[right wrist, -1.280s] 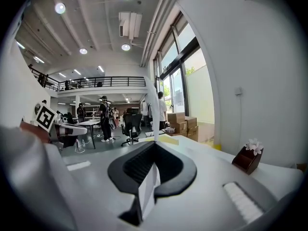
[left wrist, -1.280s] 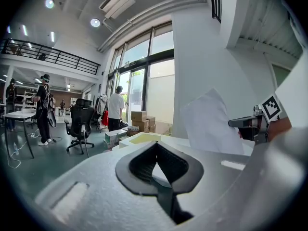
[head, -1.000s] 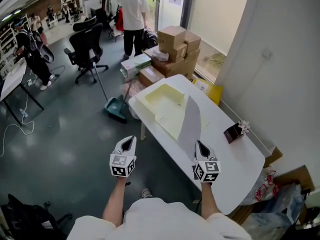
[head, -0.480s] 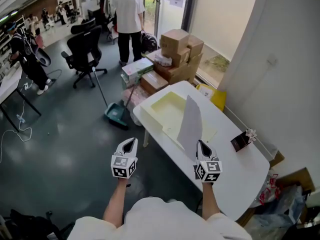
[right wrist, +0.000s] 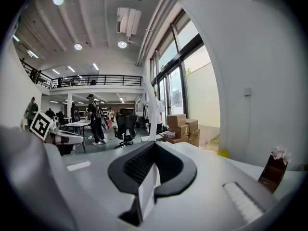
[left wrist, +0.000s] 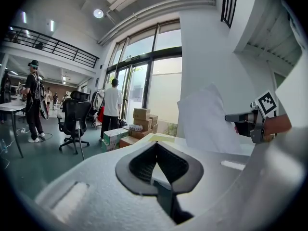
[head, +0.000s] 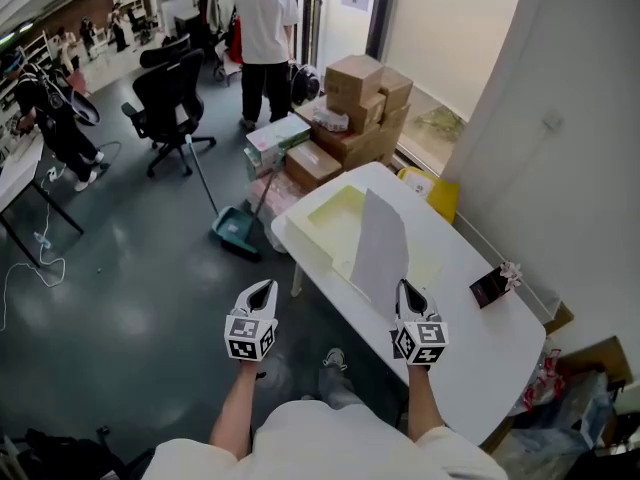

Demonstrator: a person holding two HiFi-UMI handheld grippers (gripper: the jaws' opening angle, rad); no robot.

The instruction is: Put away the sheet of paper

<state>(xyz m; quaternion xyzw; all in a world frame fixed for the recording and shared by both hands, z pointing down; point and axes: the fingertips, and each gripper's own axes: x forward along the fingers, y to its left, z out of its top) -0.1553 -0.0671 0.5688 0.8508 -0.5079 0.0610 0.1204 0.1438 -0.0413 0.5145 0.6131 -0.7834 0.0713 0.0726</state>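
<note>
White paper to begin with: a sheet of paper [head: 381, 243] clamped by its lower end in the right gripper [head: 408, 290], with the jaws pressed tight on it. Held nearly upright, rising away from the hand above the white table [head: 480, 343]. Seen edge-on in the right gripper view as a thin white strip going up from between the pads [right wrist: 144, 170]. To the left, at about the same height, the left gripper [head: 262, 288], with jaws together and nothing between them, out over the grey floor [head: 130, 298] and beside the table edge. Both grippers pointing forward and a little down, on bare forearms [head: 235, 408] stretched out side by side.

Compared with one second before: same grip, same upright sheet, same parallel pose. Only a small shift in the head view, with the small dark box [head: 492, 286] on the table now lower and more to the right.

On the table, under the far part of the sheet, a pale yellow tray [head: 335, 218]. Beyond the far end of the table, stacked cardboard boxes [head: 360, 83]. On the floor near them a green dustpan [head: 232, 230], further back a black office chair [head: 165, 93] and a person in a white shirt [head: 262, 18], standing near tall windows.
</note>
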